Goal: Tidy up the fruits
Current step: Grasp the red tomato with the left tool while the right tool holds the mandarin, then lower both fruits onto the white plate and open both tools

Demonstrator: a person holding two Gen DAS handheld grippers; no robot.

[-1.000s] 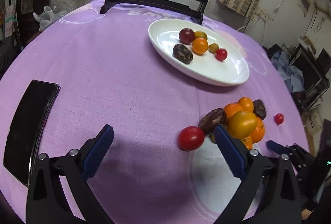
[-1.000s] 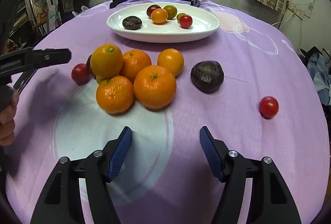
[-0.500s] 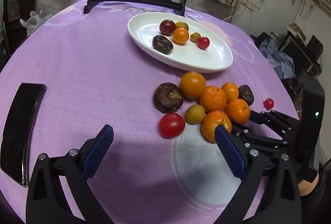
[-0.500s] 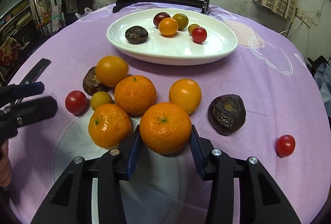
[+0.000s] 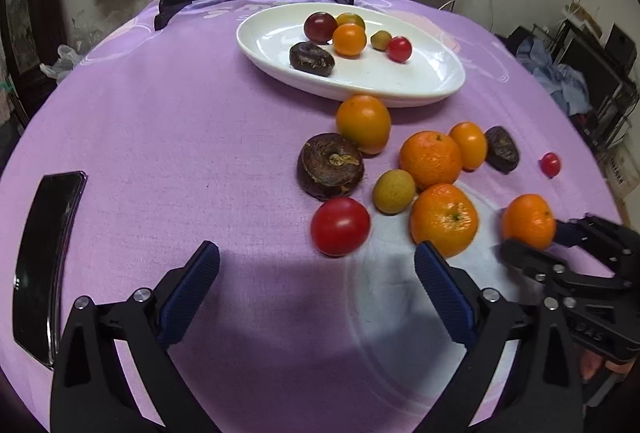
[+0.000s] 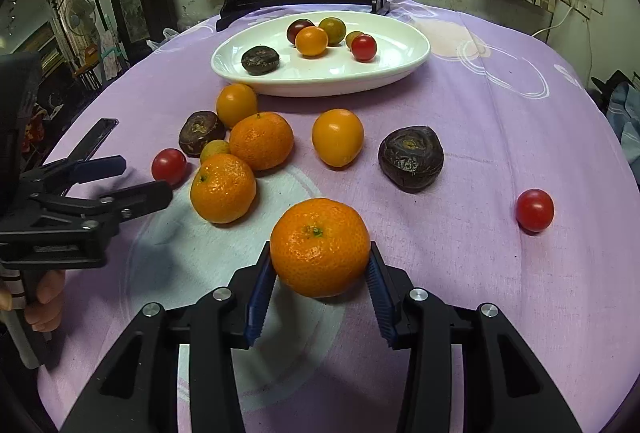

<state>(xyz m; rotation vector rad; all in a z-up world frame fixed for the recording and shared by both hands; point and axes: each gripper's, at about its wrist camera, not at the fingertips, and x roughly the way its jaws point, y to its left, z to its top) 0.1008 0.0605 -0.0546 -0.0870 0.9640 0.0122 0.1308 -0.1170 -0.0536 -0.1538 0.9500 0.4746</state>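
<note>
Right gripper [image 6: 320, 275] pinches a mandarin [image 6: 319, 247], pads on both sides, lifted slightly off the cloth [image 6: 500, 137], well short of the plate [image 6: 400, 69]. Left gripper [image 5: 316, 287] spread, empty, just short of a tomato [image 5: 340, 226].

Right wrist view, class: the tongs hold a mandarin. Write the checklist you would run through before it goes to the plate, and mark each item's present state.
1. Both pads of the right tongs press the mandarin: ok.
2. Mandarin sits centred between the pads: ok.
3. Mandarin clear of the neighbouring mandarin: ok.
4. White plate has bare room on its near and right side: ok.
5. Left tongs out of the straight path to the plate: ok, they are off to the left, open and holding nothing.
6. Mandarin lifted off the purple cloth: cannot tell.
</note>
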